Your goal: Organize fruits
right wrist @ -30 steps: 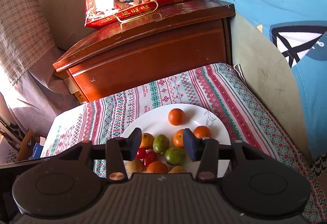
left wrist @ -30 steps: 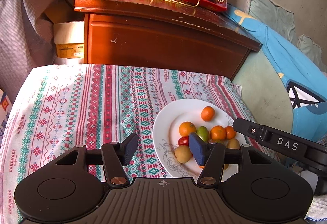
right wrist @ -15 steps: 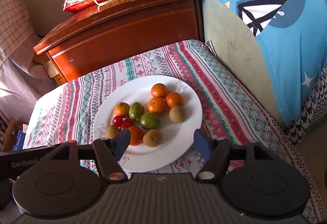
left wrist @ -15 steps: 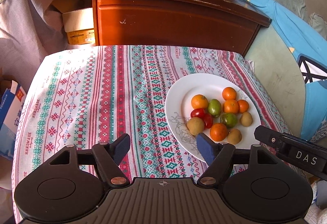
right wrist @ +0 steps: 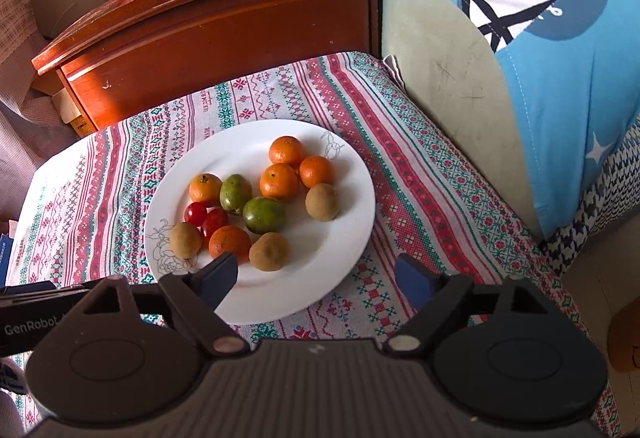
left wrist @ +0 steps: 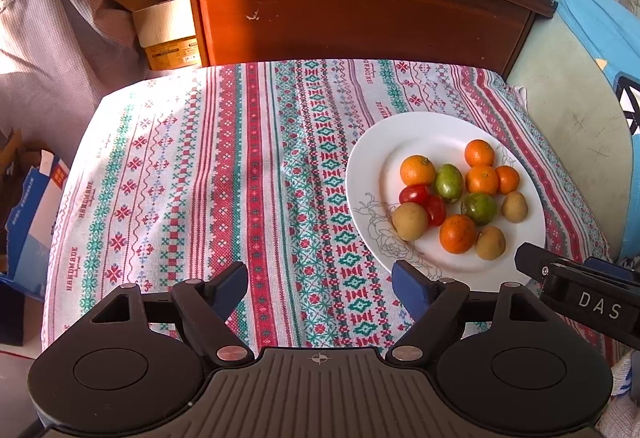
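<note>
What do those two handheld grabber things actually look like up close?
Both look alike: the left gripper and right gripper each have a black plastic body with two round discs, a ribbed grey middle panel, silver pivot pins and two black fingers tipped with blue pads. White lettering shows on their sides: "DAS" on one, "GenRobot" on the other.

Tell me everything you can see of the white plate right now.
The white plate is round and glossy, ceramic by its look, with thin grey line drawings of flowers near its rim. It lies flat on the patterned tablecloth, toward its right side. Twelve small fruits cluster on it: five orange, two green, two red, three brownish. Neither gripper touches it; the right gripper hovers over its near edge.
</note>
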Motion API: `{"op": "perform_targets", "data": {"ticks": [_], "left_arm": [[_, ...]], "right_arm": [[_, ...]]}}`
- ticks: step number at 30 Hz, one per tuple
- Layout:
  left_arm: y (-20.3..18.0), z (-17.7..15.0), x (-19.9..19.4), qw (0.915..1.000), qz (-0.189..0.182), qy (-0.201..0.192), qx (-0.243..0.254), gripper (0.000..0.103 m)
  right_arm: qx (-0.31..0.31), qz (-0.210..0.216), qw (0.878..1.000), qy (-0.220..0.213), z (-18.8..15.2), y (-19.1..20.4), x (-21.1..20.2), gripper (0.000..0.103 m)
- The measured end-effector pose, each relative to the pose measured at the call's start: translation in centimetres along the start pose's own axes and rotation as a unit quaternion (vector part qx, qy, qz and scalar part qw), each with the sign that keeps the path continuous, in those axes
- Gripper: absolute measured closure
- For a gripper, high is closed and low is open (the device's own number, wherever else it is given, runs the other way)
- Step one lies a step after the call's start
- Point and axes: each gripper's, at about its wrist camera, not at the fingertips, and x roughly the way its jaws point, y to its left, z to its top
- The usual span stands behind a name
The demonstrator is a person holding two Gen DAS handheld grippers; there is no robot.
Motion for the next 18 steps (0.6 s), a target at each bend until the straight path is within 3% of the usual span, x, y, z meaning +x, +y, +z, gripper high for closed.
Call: {"op": "perform_targets", "data": {"ticks": [18], "left_arm": [[-0.53, 0.10, 0.62, 0.9994, 0.031, 0.009, 0.012, 0.012]], "right_arm": [[-0.029, -0.014, 0.999, 0.010, -0.19, 1.01, 0.73, 0.013]]}}
